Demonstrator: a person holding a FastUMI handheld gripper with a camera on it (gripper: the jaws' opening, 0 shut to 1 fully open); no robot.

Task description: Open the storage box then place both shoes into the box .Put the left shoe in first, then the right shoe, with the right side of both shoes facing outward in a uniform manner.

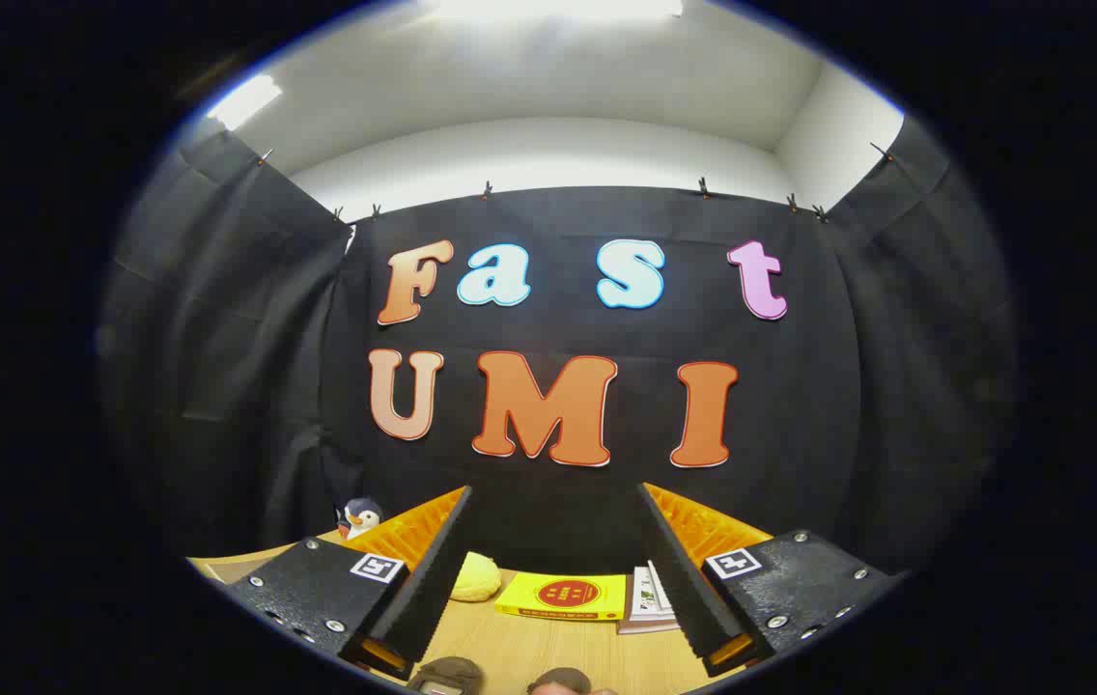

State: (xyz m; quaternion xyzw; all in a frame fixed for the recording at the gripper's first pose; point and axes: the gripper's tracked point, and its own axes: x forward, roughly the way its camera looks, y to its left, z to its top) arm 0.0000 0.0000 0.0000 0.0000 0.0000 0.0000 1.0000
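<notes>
The gripper [553, 512] is raised and aimed at the black cloth wall [558, 425] of the booth, its 2 fingers [428, 569] spread wide apart with nothing between them. On the pale wooden table [548, 647], between the fingers, lies a flat yellow box with a round red emblem [563, 595], roughly at 12 o'clock from the finger bases. A soft, rounded pale-yellow lump [476, 576] rests just beside the left finger, at about 10 o'clock from the yellow box. At 3 o'clock from that box, a small stack of white printed booklets [647, 598] lies close against the right finger. A small plush penguin with a dark head and white face [360, 517] sits at the far left of the table, beyond the left finger at about 10 o'clock. At 6 o'clock, just below the finger bases, 2 dark rounded shapes [447, 673] peek up; whether these are the shoes cannot be told, and the storage box's place cannot be told either.
</notes>
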